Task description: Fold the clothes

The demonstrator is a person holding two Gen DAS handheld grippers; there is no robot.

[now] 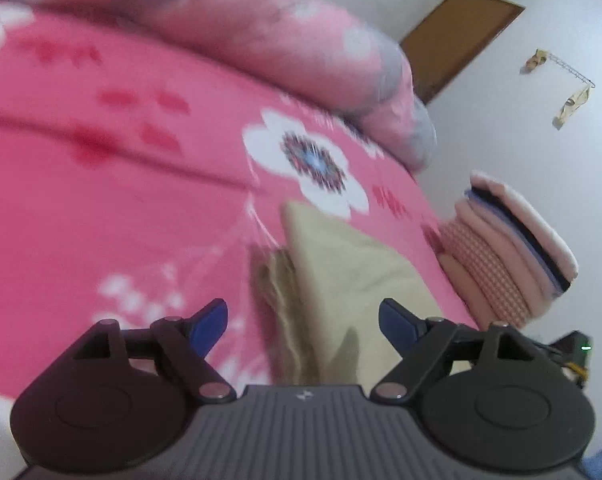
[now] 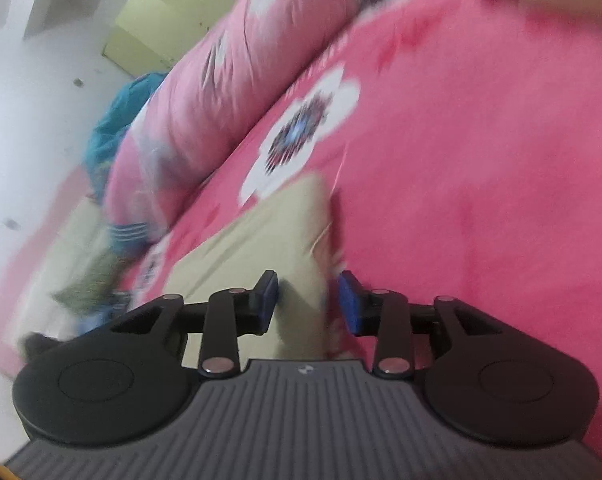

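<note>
A beige garment [image 1: 341, 272] lies partly folded on the pink flowered bed sheet [image 1: 101, 208]. My left gripper [image 1: 303, 326] is open, its blue pads on either side of the garment's near folded edge, just above it. In the right wrist view the same beige garment [image 2: 261, 240] stretches away to the left. My right gripper [image 2: 309, 304] is open, with the garment's right edge between its pads. Whether the pads touch the cloth is blurred.
A stack of folded clothes [image 1: 509, 248] sits at the bed's right edge. A rolled pink quilt [image 1: 261, 32] [image 2: 229, 92] lies along the far side. A pile of unfolded clothes [image 2: 97, 256] and a teal item [image 2: 117, 120] lie at the left.
</note>
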